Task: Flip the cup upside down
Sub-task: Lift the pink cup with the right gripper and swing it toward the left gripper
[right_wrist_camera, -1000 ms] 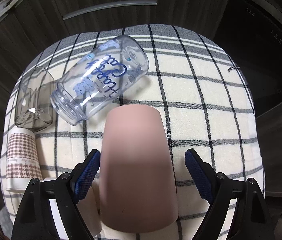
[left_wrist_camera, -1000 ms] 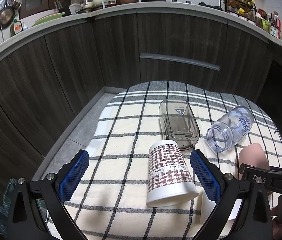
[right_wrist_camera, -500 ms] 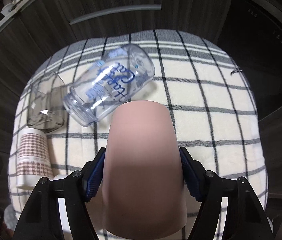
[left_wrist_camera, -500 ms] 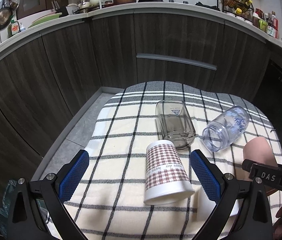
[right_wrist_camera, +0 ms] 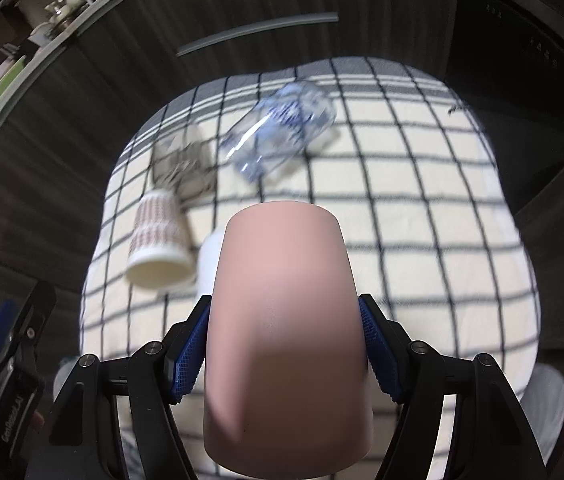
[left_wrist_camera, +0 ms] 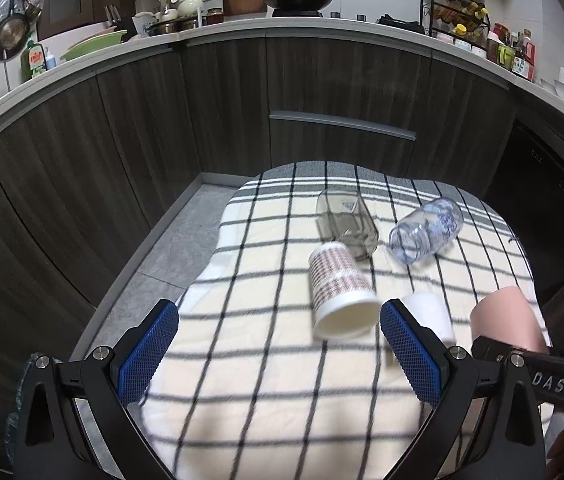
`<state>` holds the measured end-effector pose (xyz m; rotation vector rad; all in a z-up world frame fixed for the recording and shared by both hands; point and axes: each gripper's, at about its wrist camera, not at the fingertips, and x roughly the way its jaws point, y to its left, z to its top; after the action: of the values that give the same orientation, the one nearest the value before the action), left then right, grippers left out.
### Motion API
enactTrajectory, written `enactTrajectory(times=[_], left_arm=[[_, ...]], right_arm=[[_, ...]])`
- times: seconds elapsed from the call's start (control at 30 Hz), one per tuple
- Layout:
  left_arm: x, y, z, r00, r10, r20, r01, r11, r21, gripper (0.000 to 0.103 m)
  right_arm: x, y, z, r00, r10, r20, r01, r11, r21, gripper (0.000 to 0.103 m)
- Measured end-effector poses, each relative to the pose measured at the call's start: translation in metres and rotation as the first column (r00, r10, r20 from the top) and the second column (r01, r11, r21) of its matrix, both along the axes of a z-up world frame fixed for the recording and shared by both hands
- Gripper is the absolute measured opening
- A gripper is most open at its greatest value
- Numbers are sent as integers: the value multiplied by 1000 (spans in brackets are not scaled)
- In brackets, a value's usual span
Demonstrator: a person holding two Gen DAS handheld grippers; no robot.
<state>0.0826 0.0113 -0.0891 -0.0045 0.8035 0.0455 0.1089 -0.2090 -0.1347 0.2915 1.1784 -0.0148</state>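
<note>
My right gripper [right_wrist_camera: 284, 344] is shut on a pink cup [right_wrist_camera: 286, 320] and holds it above the checked cloth [right_wrist_camera: 422, 208], base pointing away from the camera. The pink cup also shows at the right edge of the left wrist view [left_wrist_camera: 506, 318]. My left gripper [left_wrist_camera: 278, 348] is open and empty, above the near part of the cloth [left_wrist_camera: 242, 352]. A houndstooth paper cup [left_wrist_camera: 340, 290] lies on its side just ahead of its right finger; it also shows in the right wrist view [right_wrist_camera: 158, 240].
A smoky glass tumbler [left_wrist_camera: 346, 226] and a clear jar with blue lettering [left_wrist_camera: 426, 232] lie on their sides farther back. A small white cup [left_wrist_camera: 428, 314] sits between the paper cup and the pink cup. Dark cabinets [left_wrist_camera: 322, 92] surround the cloth-covered table.
My right gripper closed on the pink cup and lifted it off the cloth. My left gripper pulled back and up, staying open.
</note>
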Motion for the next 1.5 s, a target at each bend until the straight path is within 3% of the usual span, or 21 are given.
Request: enactTrajectory(times=[0.43, 0.73, 0.9, 0.97, 1.03, 1.23, 1.5], left_arm=[[-35, 32, -33, 998, 39, -48, -37, 999, 34, 103], [-34, 28, -58, 995, 35, -96, -31, 999, 42, 103], [-34, 26, -54, 995, 32, -90, -28, 999, 47, 103], [-35, 24, -50, 996, 10, -89, -6, 999, 40, 103], [-37, 21, -45, 995, -10, -96, 13, 999, 32, 103], [-41, 10, -28, 994, -35, -105, 34, 999, -6, 103], [-37, -42, -14, 981, -118, -153, 116, 993, -21, 103]], right_arm=[[-30, 48, -58, 997, 49, -52, -51, 998, -28, 70], [-34, 56, -69, 997, 62, -38, -66, 992, -112, 70], [-33, 55, -66, 997, 65, -32, -68, 991, -111, 70], [-35, 54, -59, 998, 66, -8, -66, 991, -114, 72], [-38, 55, -48, 997, 73, 21, -70, 990, -122, 79], [-55, 43, -2, 989, 66, 129, -47, 988, -149, 80], [-87, -6, 62, 943, -5, 333, 89, 968, -236, 82]])
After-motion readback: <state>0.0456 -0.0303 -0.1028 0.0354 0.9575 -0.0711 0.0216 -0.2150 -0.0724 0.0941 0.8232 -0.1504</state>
